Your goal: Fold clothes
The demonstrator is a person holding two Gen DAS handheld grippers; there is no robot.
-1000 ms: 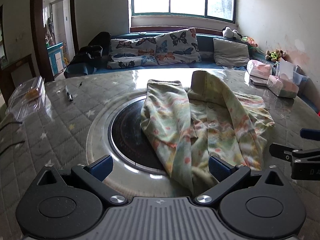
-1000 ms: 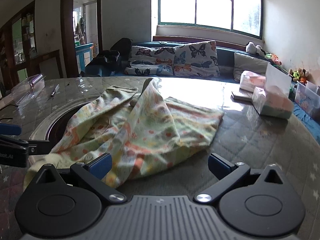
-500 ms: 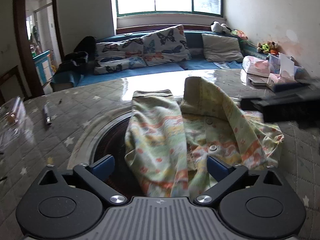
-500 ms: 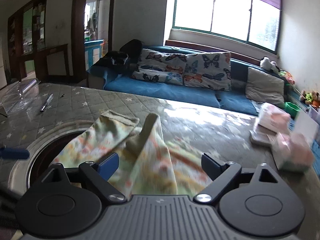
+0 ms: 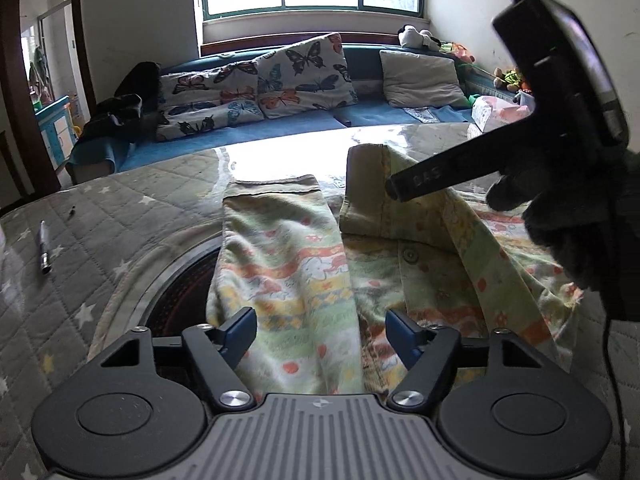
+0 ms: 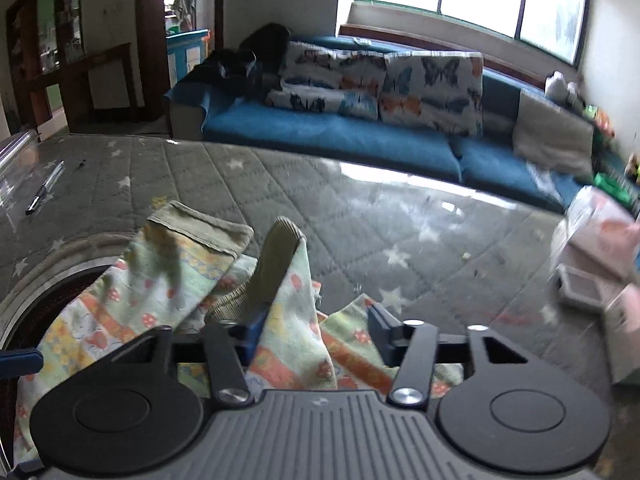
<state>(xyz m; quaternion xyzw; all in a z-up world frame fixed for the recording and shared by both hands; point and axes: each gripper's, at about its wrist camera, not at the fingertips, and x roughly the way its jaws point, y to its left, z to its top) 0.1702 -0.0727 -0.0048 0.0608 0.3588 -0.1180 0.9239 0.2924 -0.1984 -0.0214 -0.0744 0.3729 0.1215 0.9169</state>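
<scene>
1. Both grippers have advanced over the garment since the earlier frames, and the jaws of each have just been closing.
2. Left gripper (image 5: 320, 330), black with blue pads: the jaws stand partly open, with the near end of the folded sleeve between them; the pads do not visibly press the cloth.
3. Right gripper (image 6: 316, 330), of the same build: the jaws stand narrower, astride a raised ridge of cloth; the left pad lies against the ridge, while the right pad stands clear of it.
4. Pale green cotton garment with orange and yellow printed bands (image 5: 304, 280): it lies on the table, partly over the dark circular inset (image 5: 180, 292); one sleeve is folded lengthwise toward the left gripper, and a button placket shows beside it.
5. Grey quilted table cover with white stars under a clear sheet (image 6: 360, 208): it bears the garment.
6. Gloved hand (image 5: 576, 216): it carries the right gripper at the upper right of the left wrist view, above the garment's collar.
7. Pen (image 5: 45, 252): it lies on the table, well apart to the left of the garment.
8. Blue sofa with butterfly-print cushions (image 6: 384, 80): it stands behind the table, under the window.
</scene>
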